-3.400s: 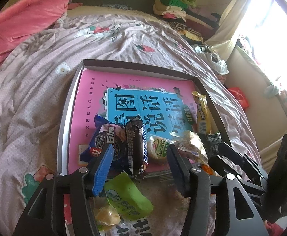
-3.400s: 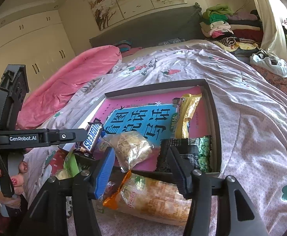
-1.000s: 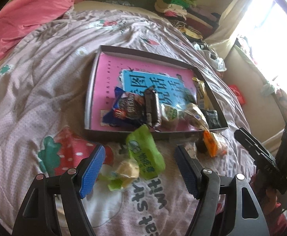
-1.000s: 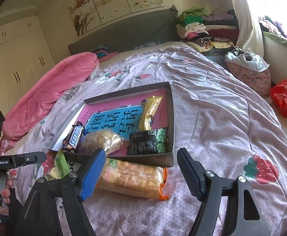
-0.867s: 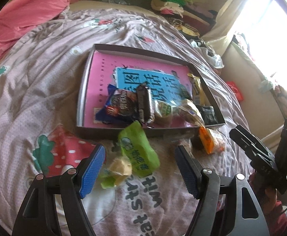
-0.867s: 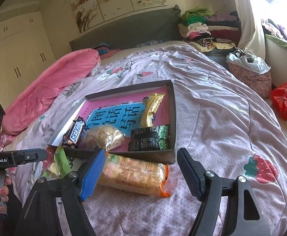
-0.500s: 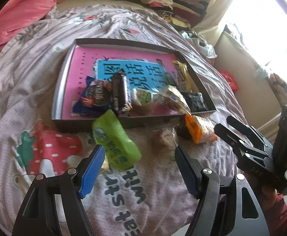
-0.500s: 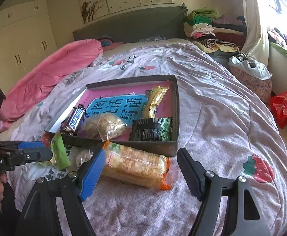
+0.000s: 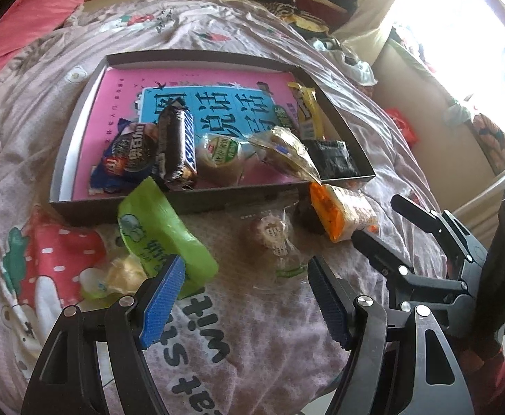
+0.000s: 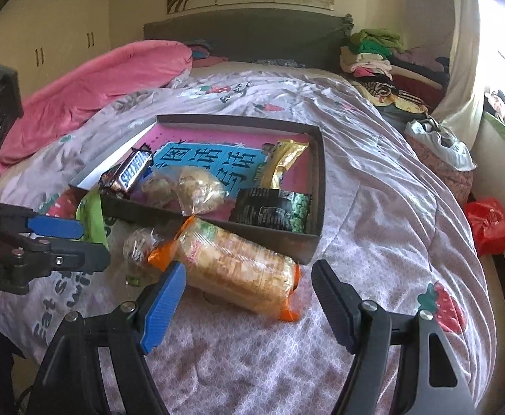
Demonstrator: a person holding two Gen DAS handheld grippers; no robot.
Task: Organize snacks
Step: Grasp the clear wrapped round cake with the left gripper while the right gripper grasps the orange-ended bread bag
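A dark shallow tray (image 9: 197, 202) (image 10: 316, 186) lies on the bed, lined with a pink and blue book. In it are an Oreo pack (image 9: 128, 152), a Snickers bar (image 9: 176, 145) (image 10: 131, 171), a round cake (image 9: 221, 154), a clear-wrapped pastry (image 9: 283, 154) (image 10: 197, 188), a yellow bar (image 9: 306, 110) (image 10: 283, 162) and a dark green packet (image 9: 332, 159) (image 10: 273, 212). On the quilt in front lie a green packet (image 9: 162, 238), a small clear-wrapped cake (image 9: 276, 238) (image 10: 138, 245) and an orange cracker pack (image 9: 342, 212) (image 10: 238, 266). My left gripper (image 9: 245, 304) is open and empty just before the small cake. My right gripper (image 10: 247, 306) is open and empty just before the cracker pack.
A yellowish snack (image 9: 121, 273) lies left of the green packet. A pink duvet (image 10: 90, 93) is heaped at the far left. Folded clothes (image 10: 373, 52) are stacked at the bed's far right corner. A red bag (image 10: 487, 224) sits on the floor to the right.
Both grippers pulled back from the tray, then came in lower and closer to the loose snacks on the quilt. Both stayed open. No snack has moved.
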